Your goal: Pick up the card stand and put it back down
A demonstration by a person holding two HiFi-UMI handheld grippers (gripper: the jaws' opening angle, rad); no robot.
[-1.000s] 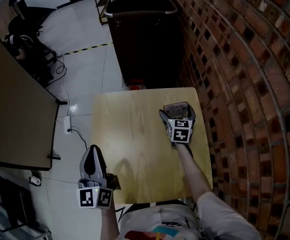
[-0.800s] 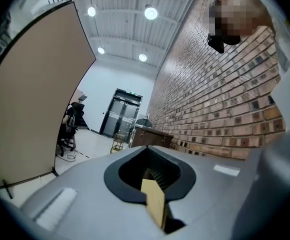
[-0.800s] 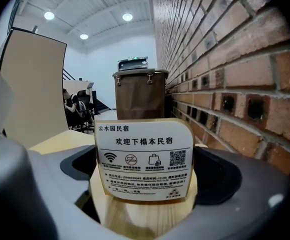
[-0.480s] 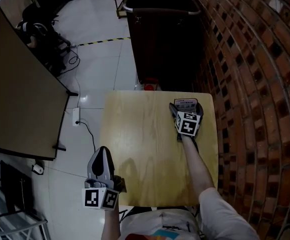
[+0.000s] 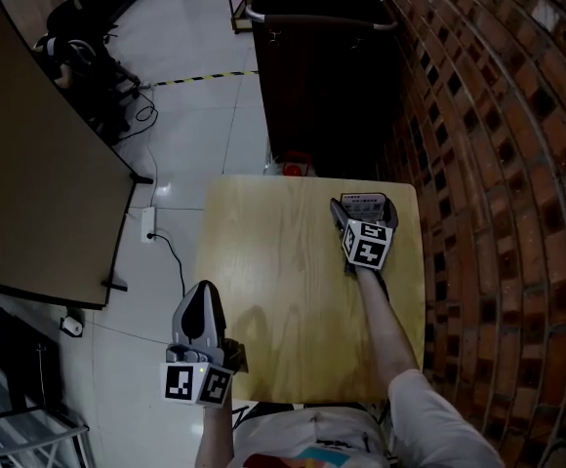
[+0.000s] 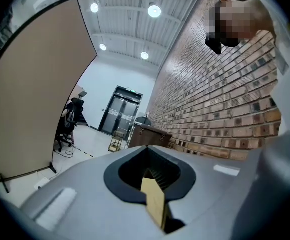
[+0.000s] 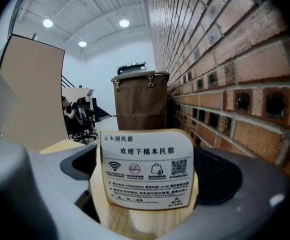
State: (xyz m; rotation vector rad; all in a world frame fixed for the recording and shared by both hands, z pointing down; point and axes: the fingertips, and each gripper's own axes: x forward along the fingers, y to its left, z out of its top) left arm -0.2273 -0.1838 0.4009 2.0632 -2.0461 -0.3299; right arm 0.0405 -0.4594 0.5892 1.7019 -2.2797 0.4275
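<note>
Head view: card stand (image 5: 365, 203) sits at the upper right of the wooden table (image 5: 263, 291), near its far edge and the brick wall (image 5: 498, 164), between the arms of the right gripper (image 5: 363, 214). Its long axis runs left to right in frame. Lower left, the left gripper (image 5: 203, 295) hangs just off the table's edge, over the floor (image 5: 166, 164).

Left gripper view: jaws together, holding nothing I can name.

Right gripper view: jaws appear clamped on the stand's wooden base (image 7: 145, 219) at both ends. The printed face (image 7: 147, 169) points back at the camera, upright, long axis spanning the jaws. Held only by its ends, the stand could swing about that line and tip. Set down carelessly, it could slip off the nearby table edge.
</note>
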